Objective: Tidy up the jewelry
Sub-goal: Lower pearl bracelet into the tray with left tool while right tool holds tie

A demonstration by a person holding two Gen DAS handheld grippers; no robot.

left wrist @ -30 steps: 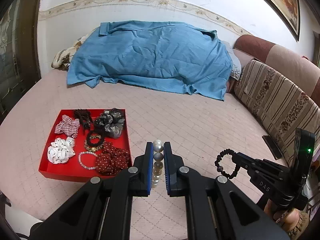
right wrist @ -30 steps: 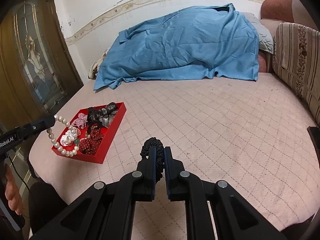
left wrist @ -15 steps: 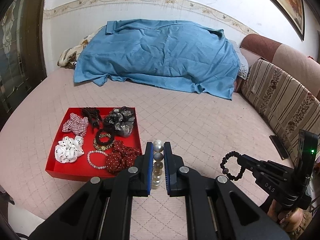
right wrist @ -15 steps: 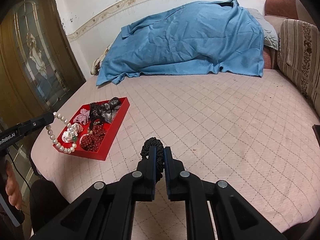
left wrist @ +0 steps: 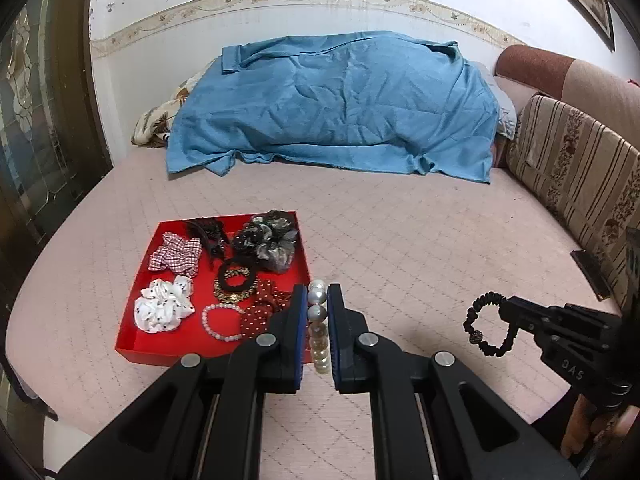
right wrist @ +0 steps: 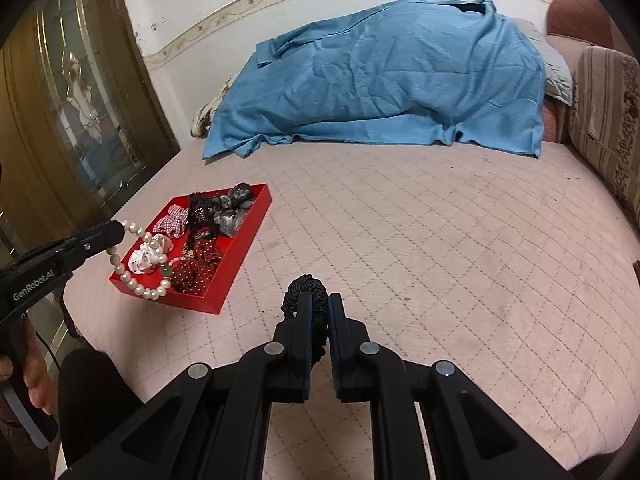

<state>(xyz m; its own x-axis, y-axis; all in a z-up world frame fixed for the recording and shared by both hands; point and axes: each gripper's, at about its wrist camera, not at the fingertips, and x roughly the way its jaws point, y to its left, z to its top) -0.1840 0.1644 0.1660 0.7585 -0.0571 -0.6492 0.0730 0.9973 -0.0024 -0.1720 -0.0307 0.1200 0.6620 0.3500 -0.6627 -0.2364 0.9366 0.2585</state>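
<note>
The left gripper (left wrist: 318, 320) pinches a pearl bracelet (left wrist: 319, 330) (one green bead shows in the right wrist view), held above the near right corner of the red tray (left wrist: 136, 350) on the pink bed (left wrist: 400, 248). To its right, well apart from the tray, the right gripper (right wrist: 318, 316) pinches a black beaded bracelet (left wrist: 486, 326), its loop hanging off the bed.

I see a pearl bracelet (left wrist: 318, 320) and a black beaded bracelet (left wrist: 486, 330) hanging clamped, near the red tray (left wrist: 140, 344) of scrunchies (left wrist: 162, 308).
</note>
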